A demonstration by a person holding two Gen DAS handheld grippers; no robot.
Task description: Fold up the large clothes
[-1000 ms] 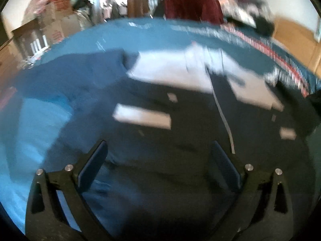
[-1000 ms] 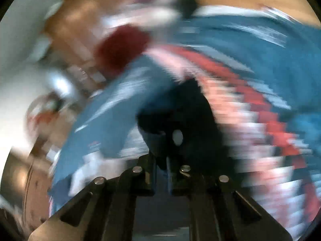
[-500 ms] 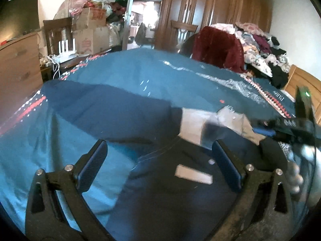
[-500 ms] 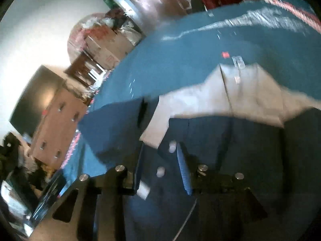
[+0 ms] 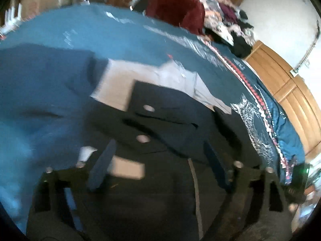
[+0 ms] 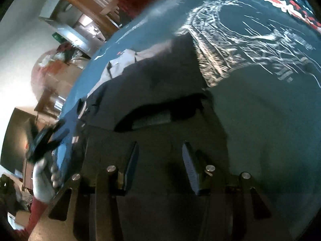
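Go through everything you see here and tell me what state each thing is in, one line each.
Left hand-held gripper: open, holding nothing, over the dark garment.
Right hand-held gripper: open, holding nothing.
Dark garment: lying on the bed, partly folded, pale lining showing.
Blue bedspread: spread over the bed.
Red garment: draped beyond the bed.
Clothes pile: heaped, unfolded.

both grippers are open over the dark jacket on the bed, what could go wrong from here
1. The left gripper and right gripper both stand open with nothing between the fingers, so the folded sleeve on the dark jacket is unheld and may slide back open.
2. The jacket sits near the patterned edge of the blue bedspread; a careless tug could drag it toward that edge.
3. Both views are blurred, so picking a seam to grip next could miss.
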